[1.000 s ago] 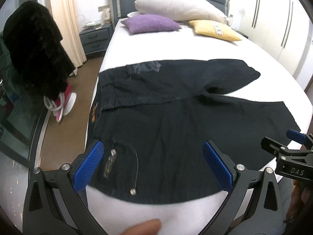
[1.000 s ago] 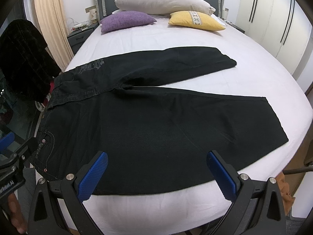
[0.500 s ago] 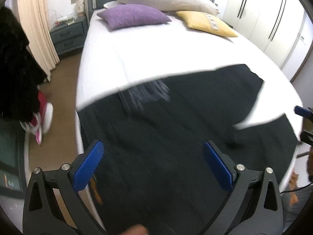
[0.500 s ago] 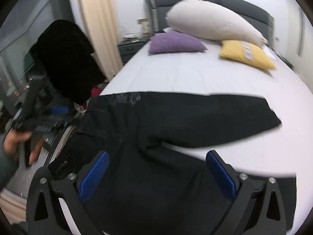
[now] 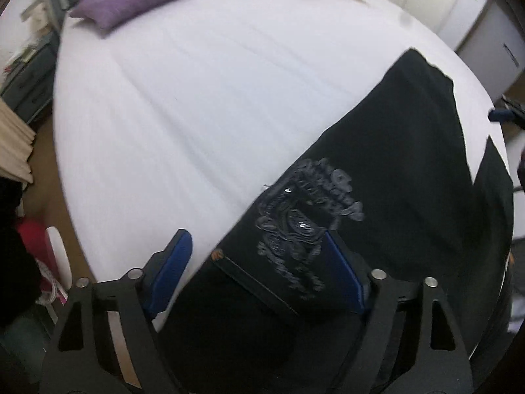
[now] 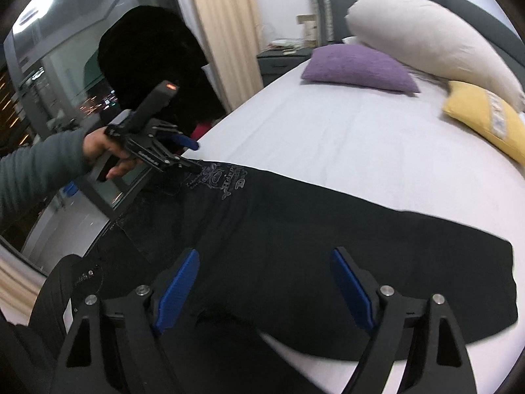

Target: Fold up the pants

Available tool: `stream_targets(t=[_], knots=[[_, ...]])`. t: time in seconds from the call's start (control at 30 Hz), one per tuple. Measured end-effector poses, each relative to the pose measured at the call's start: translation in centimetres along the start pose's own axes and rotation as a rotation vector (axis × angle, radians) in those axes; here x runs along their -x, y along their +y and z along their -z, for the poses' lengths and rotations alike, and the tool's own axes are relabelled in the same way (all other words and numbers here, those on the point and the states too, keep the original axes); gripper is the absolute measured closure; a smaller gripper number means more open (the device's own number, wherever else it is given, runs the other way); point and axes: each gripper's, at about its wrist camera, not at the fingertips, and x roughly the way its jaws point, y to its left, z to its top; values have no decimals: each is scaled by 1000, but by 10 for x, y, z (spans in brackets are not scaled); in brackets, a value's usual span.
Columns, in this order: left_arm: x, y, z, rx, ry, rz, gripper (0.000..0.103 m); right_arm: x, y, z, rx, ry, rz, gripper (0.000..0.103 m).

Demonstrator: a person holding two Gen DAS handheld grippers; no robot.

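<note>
My left tongs [image 5: 259, 262] and right tongs [image 6: 264, 287] look alike: black angular frames with triangular cut-outs, silver round screws at the joints, and ribbed blue pads [image 6: 178, 290] inside each finger. The left one carries white lettering, too blurred to read, and an orange-red light on top. My sleeve [image 6: 36, 164] is grey-green ribbed knit.

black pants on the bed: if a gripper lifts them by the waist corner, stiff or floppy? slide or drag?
Likely floppy: the black pants lie flat against the white sheet, legs splayed. Probably heavyish: the fabric looks like thick denim with a stitched waistband. The far leg would likely trail and drag rather than lift cleanly.
</note>
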Motion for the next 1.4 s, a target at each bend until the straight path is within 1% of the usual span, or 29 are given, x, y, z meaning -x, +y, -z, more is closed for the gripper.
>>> stream_targets(t=[0.1, 0.2, 0.27, 0.3, 0.37, 0.43, 0.47, 0.5, 0.53, 0.57, 0.63, 0.7, 0.77, 0.87, 0.9, 0.93, 1.03, 1.1, 1.23, 1.27, 1.4], knots=[[-17, 14, -5, -13, 51, 77, 25, -11, -6, -11, 24, 11, -39, 25], [-32, 25, -6, -16, 96, 124, 25, -22, -10, -21, 62, 18, -69, 25], [-36, 34, -7, -5, 100, 160, 26, -31, -12, -27, 87, 35, -85, 25], [-37, 38, -9, 7, 100, 175, 28, -35, -12, -29, 102, 44, -90, 25], [-38, 49, -12, 27, 106, 194, 38, -46, -12, -38, 139, 67, -99, 25], [-41, 62, -14, 49, 120, 199, 53, -56, -13, -47, 169, 92, -109, 27], [-42, 66, -15, 54, 129, 202, 58, -61, -12, -52, 178, 101, -111, 27], [-43, 69, -15, 58, 135, 196, 75, -67, -14, -57, 185, 114, -113, 27], [-42, 71, -15, 68, 145, 201, 80, -73, -15, -63, 191, 126, -114, 28], [-43, 72, -16, 68, 149, 208, 84, -79, -16, -69, 198, 137, -112, 28], [-37, 63, -13, 29, 149, 184, 92, -92, -18, -81, 218, 159, -106, 31], [-35, 53, -13, 0, 136, 154, 93, -106, -18, -91, 240, 189, -96, 32], [-24, 48, -11, -8, 109, 153, 93, -119, -16, -99, 267, 218, -83, 32], [-12, 37, -6, -39, 69, 117, 94, -142, -14, -106, 312, 274, -77, 34], [-6, 31, -4, -60, 54, 102, 94, -148, -14, -107, 324, 292, -74, 35], [-3, 26, -3, -70, 44, 97, 94, -155, -14, -108, 337, 314, -73, 39], [13, 10, 0, -111, 0, 51, 94, -172, -15, -109, 366, 362, -69, 48], [23, 10, 5, -136, -25, 18, 94, -182, -17, -112, 376, 383, -69, 48], [35, -12, 20, -176, -69, -33, 94, -195, -21, -117, 387, 421, -81, 48], [39, -15, 26, -181, -75, -41, 94, -197, -22, -118, 392, 430, -84, 48], [46, -37, 34, -195, -103, -65, 94, -206, -26, -122, 398, 475, -102, 48]])
